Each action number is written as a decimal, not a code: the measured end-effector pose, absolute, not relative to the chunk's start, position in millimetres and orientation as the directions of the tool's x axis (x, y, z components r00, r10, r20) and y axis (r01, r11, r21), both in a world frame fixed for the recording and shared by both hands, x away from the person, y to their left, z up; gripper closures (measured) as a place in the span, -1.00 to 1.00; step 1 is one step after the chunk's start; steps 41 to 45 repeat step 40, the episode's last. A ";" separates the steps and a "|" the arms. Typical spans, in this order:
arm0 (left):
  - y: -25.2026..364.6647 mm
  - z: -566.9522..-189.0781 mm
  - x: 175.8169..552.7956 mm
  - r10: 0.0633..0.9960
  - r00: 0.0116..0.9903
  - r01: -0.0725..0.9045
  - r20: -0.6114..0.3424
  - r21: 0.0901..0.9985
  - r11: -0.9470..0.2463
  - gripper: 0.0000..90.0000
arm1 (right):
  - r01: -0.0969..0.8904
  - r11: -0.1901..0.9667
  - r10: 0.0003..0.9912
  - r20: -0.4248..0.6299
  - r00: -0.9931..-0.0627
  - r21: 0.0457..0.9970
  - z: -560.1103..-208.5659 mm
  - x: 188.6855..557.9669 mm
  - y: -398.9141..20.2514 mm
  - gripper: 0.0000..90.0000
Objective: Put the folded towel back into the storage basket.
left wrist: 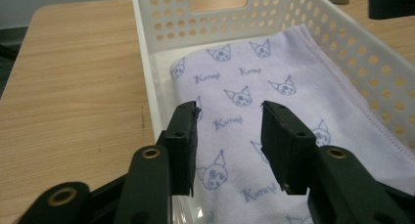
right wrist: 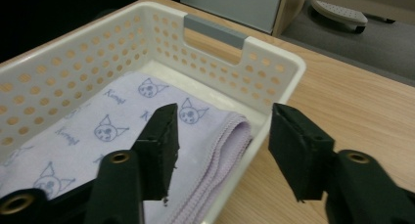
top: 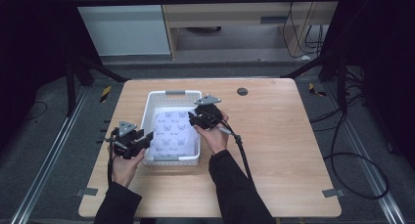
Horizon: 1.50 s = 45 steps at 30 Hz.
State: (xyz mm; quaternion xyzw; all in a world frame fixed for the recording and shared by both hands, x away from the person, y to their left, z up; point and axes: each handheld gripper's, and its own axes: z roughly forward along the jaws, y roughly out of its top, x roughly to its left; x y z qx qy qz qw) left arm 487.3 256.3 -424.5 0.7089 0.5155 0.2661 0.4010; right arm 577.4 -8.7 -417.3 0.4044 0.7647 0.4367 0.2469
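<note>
Wooden table [top: 274, 136], folded towel [left wrist: 274, 111] in basket [right wrist: 274, 67], beneath both grippers' parted jaws

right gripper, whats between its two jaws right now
In the right gripper view, the right gripper is open over the white basket's rim, with the folded edge of the lilac cat-print towel below. Nothing is gripped.

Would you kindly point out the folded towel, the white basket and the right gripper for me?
folded towel [left wrist: 254, 94]: left gripper view, on its printed top face.
white basket [right wrist: 274, 67]: right gripper view, on its perforated end wall beside the grey handle.
right gripper [top: 197, 118]: high view, between its fingertips, over the basket.
</note>
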 end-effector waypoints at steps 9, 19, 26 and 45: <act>261.3 -419.4 483.0 0.936 0.349 0.486 -0.050 0.863 -0.135 -0.02 | 0.376 0.256 0.830 -0.003 -0.557 0.890 -397.9 551.2 -53.9 -0.50; 260.7 -415.3 475.3 0.922 0.385 0.462 -0.025 0.871 -0.169 -0.30 | 0.389 0.199 0.843 0.045 -0.535 0.899 -399.0 510.2 -122.4 -0.68; 262.4 -414.8 469.6 0.917 0.398 0.452 -0.005 0.871 -0.192 -0.38 | 0.404 0.162 0.857 0.075 -0.510 0.900 -412.7 489.3 -165.7 -0.74; 280.2 -416.4 456.9 0.928 0.374 0.437 0.005 0.881 -0.181 -0.34 | 0.402 0.149 0.877 0.068 -0.477 0.904 -442.4 460.7 -223.8 -0.72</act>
